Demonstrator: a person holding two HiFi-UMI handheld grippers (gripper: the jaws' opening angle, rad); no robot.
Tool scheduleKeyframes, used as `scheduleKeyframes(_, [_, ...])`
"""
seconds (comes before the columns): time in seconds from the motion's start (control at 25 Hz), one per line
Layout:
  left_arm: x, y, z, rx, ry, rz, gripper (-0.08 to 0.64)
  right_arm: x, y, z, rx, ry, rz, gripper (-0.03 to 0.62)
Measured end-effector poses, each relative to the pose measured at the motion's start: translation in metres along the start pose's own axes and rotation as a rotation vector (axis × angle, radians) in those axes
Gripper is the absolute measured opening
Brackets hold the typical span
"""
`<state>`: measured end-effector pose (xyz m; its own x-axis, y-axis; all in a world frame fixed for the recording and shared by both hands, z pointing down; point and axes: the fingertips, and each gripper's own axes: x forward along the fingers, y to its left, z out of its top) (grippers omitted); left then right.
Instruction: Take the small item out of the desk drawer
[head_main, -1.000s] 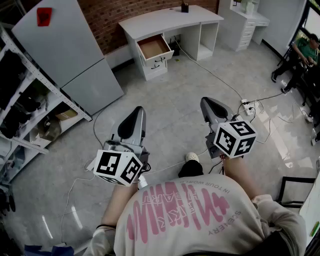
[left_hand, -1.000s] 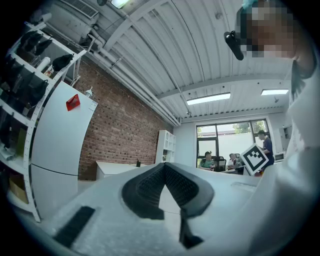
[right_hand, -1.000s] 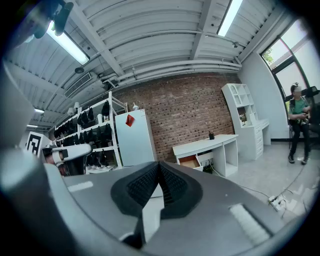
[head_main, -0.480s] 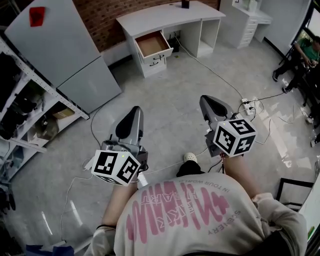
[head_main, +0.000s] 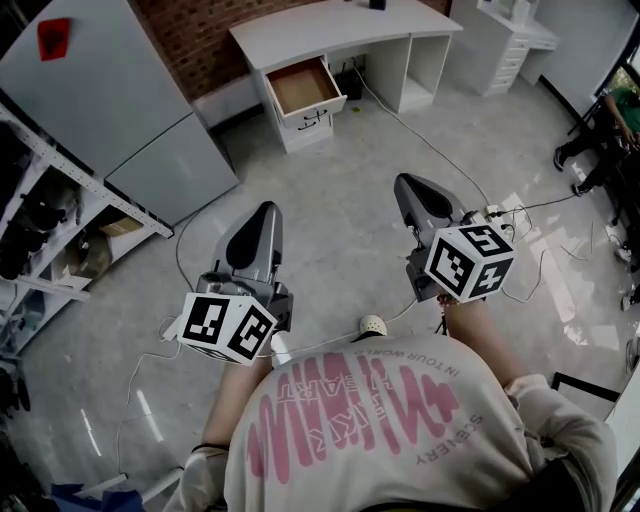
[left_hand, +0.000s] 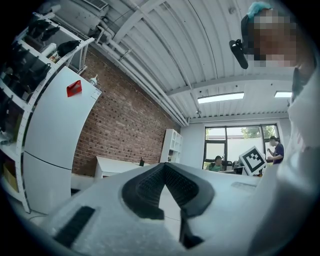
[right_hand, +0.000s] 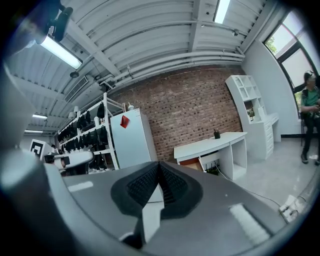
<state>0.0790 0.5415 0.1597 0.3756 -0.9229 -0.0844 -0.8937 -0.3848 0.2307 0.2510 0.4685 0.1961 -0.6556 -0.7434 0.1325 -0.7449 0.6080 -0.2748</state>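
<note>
A white desk (head_main: 330, 25) stands against the brick wall at the far end of the room. Its drawer (head_main: 303, 88) is pulled open, and the brown inside shows no item I can make out from here. My left gripper (head_main: 262, 210) and right gripper (head_main: 410, 182) are held side by side over the floor, well short of the desk. In the left gripper view the left gripper (left_hand: 164, 167) has its pads meeting with nothing between them. The right gripper (right_hand: 159, 165) is likewise shut and empty, and beyond it are the desk (right_hand: 210, 145) and the open drawer (right_hand: 192, 162).
A tall grey cabinet (head_main: 110, 110) stands left of the desk, with a loaded shelf rack (head_main: 40, 230) further left. Cables (head_main: 440, 150) run across the floor to a power strip (head_main: 497, 212). A white shelf unit (head_main: 510, 40) stands at the back right, near a seated person (head_main: 610, 120).
The head view has shifted a little, so the desk and drawer sit slightly higher and more to the left. Both grippers have edged up in the view and stay shut.
</note>
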Motion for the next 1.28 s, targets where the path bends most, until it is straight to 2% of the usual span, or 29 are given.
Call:
scheduleKeyframes(0.16, [0.038,-0.002,0.0,0.006,-0.025,0.012,0.006,0.021,-0.03,0.017,-0.007,-0.006,0.028,0.012])
scheduleKeyframes(0.32, [0.073,0.002,-0.012,0.0,-0.015,0.039,0.005,0.044,-0.064,0.022,-0.003,0.014,0.049,0.012])
scheduleKeyframes(0.48, [0.1,0.01,-0.027,-0.042,-0.009,0.068,0.005,0.068,-0.087,0.015,-0.008,0.055,0.087,0.012])
scheduleKeyframes(0.88, [0.142,0.022,-0.051,-0.066,0.017,0.114,0.005,0.101,-0.122,-0.003,0.042,0.123,0.135,0.012])
scheduleKeyframes(1.12, [0.162,0.017,-0.05,-0.059,-0.005,0.084,0.005,0.1,-0.127,-0.001,0.052,0.116,0.147,0.013])
scheduleKeyframes(1.28, [0.178,0.003,-0.054,-0.04,0.018,0.053,0.005,0.093,-0.15,0.003,0.078,0.108,0.126,0.012])
